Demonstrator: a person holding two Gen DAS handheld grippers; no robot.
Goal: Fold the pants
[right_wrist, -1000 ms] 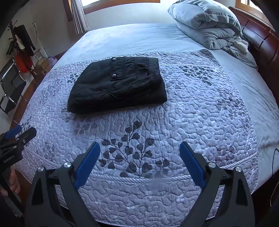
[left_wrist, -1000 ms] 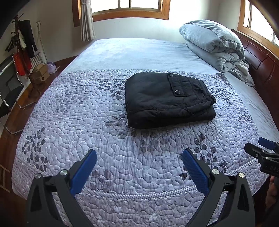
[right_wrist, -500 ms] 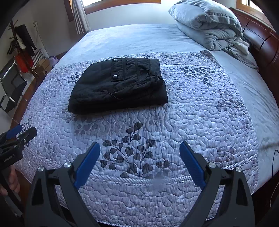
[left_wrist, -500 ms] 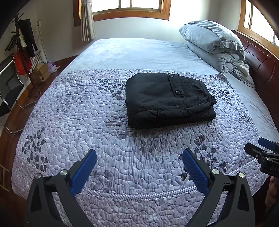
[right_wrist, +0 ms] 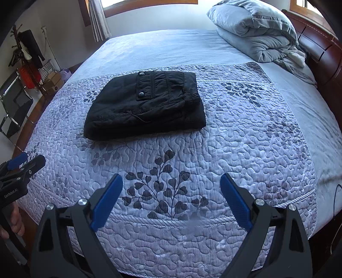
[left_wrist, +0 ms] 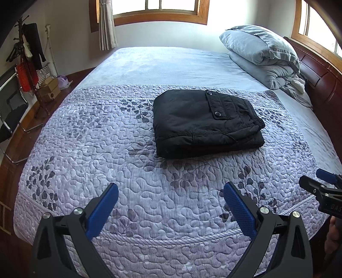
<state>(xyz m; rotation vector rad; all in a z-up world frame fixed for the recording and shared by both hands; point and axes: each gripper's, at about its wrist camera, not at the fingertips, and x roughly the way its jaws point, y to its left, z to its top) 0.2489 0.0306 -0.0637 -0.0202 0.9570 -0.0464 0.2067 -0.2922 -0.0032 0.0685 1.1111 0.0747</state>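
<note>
Nothing has moved: both hand-held grippers, left (left_wrist: 171, 200) and right (right_wrist: 171, 191), hang wide open and empty, well short of the folded pants (left_wrist: 207, 123). Any further tug could undo the stack.

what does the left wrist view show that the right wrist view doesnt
Only the left wrist view shows the left gripper head-on, jaws wide open, the right gripper's tip at its right edge, and most of the window behind the bed.

Only the right wrist view shows the right gripper head-on, jaws open and empty, with the left gripper's tip and some fingers at its left edge.

Both show the folded black pants lying on the patterned quilt, untouched by either gripper, and the grey bedding pile by the headboard.
</note>
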